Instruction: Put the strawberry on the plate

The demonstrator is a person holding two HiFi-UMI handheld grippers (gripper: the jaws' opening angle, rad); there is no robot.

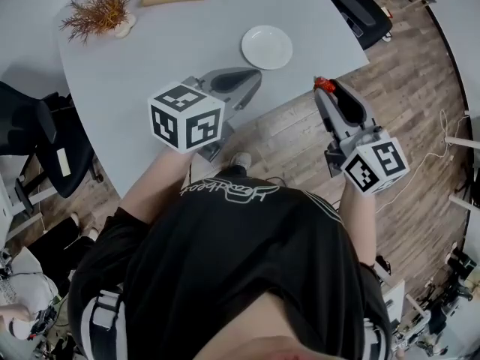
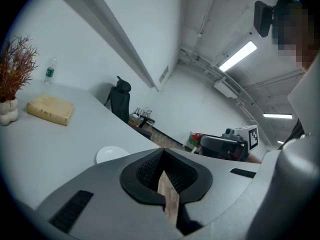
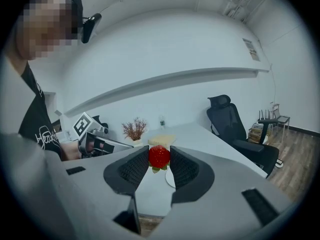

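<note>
Strawberry (image 3: 159,156) pinched betw. R gripper (image 1: 325,88) tips; L gripper (image 2: 163,154) jaws together, empty; plate (image 1: 267,47) apart.

The red strawberry (image 3: 159,156), leaves down, is pinched between the jaws of the right gripper (image 3: 160,151), beyond the surface's near edge. The white round plate (image 1: 267,47) lies flat near that edge.

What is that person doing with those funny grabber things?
A person holds a tool in each hand. The right tool is pinching a red strawberry between its jaws, just off the edge of the grey table. The white plate sits empty on the table, waiting for it. The left tool is closed with nothing in it, near the plate.
</note>
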